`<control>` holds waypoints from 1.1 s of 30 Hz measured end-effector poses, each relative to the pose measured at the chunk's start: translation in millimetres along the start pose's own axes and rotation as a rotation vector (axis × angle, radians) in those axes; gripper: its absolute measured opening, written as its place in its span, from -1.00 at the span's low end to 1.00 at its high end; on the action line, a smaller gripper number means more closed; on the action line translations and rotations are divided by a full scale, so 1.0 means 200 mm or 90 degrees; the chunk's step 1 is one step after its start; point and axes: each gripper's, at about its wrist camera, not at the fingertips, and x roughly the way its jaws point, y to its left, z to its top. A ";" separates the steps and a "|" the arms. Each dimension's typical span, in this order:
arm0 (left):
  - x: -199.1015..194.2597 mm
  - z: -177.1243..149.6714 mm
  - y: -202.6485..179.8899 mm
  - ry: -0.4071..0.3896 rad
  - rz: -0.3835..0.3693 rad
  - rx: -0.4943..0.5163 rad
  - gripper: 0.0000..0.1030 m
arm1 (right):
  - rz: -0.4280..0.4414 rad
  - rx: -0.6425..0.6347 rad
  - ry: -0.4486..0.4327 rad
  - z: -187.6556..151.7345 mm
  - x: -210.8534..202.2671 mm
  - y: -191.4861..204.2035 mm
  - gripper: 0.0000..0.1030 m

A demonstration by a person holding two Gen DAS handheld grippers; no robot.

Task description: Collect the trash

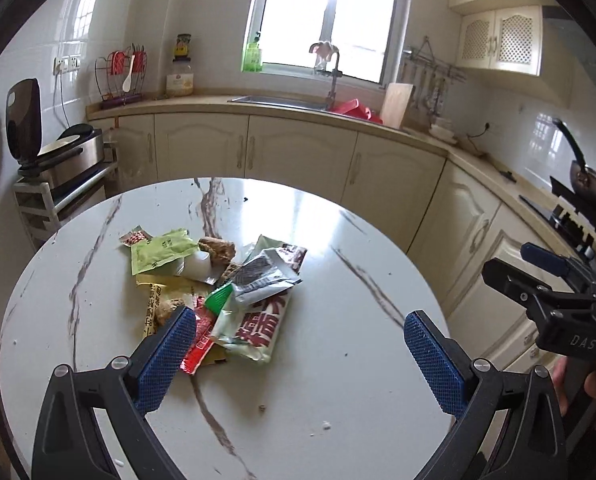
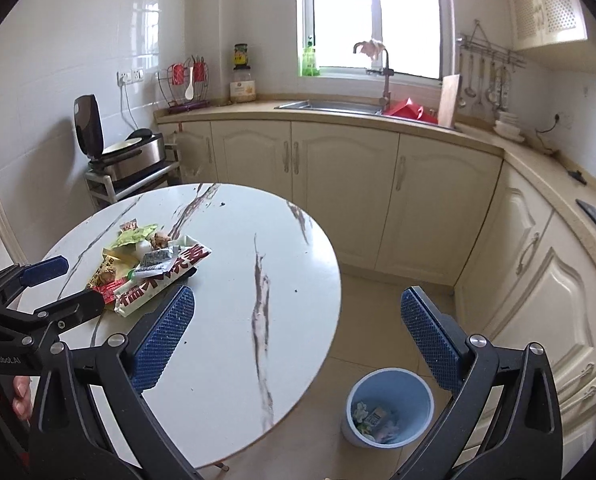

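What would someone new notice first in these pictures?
Probably the heap of colourful wrappers piled on the round marble-look table, just beyond the open left gripper. Next, the blue bin on the floor beside the table, already holding some trash, seen between the fingers of the open right gripper.

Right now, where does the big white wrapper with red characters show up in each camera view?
Left wrist view: the white wrapper with red characters lies low centre, at the near edge of the trash pile.
Right wrist view: the same wrapper lies left of centre.
Shared landmark: the green bottle on the windowsill.
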 end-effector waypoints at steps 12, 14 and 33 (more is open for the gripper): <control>0.36 0.37 -0.04 0.058 0.019 0.048 0.94 | -0.032 0.020 0.077 -0.03 0.37 0.08 1.00; 0.44 0.41 -0.03 0.070 0.017 0.051 0.83 | -0.042 0.024 0.079 -0.02 0.40 0.07 1.00; 0.71 0.54 0.03 0.113 -0.013 0.053 -0.93 | -0.058 0.045 0.099 0.01 0.47 0.12 1.00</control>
